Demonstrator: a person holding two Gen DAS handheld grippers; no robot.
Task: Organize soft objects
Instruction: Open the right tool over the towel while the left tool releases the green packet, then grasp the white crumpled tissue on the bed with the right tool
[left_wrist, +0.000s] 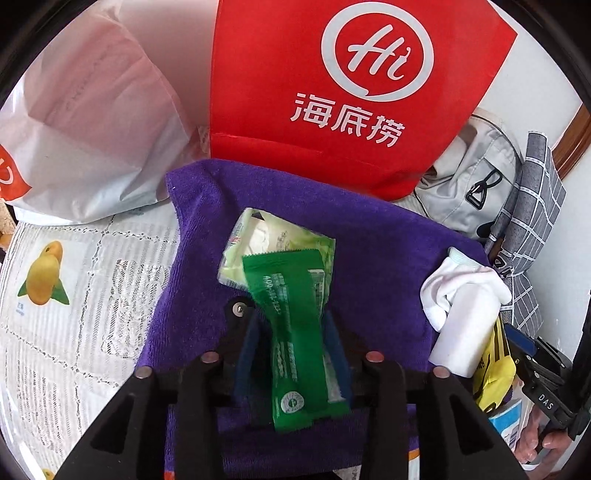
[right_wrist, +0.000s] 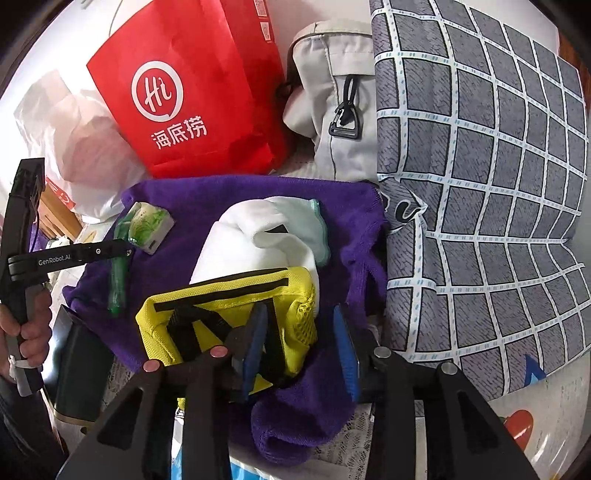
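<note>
A purple towel (left_wrist: 369, 243) lies spread on the table, also in the right wrist view (right_wrist: 229, 199). My left gripper (left_wrist: 295, 343) is shut on a green wet-wipe packet (left_wrist: 295, 325), held over the towel just before a pale green tissue pack (left_wrist: 273, 240). The same gripper (right_wrist: 110, 254), packet (right_wrist: 118, 284) and tissue pack (right_wrist: 147, 225) show in the right wrist view. My right gripper (right_wrist: 303, 347) is open over the towel's near edge, its left finger against a yellow mesh pouch (right_wrist: 236, 306). A white glove (right_wrist: 255, 240) lies behind the pouch.
A red paper bag (left_wrist: 332, 96) and a white plastic bag (left_wrist: 85, 122) stand behind the towel. A grey backpack (right_wrist: 340, 110) and a grey checked pillow (right_wrist: 480, 206) are at the right. A white block (left_wrist: 461, 328) stands by the glove. A lace tablecloth (left_wrist: 74, 295) covers the table.
</note>
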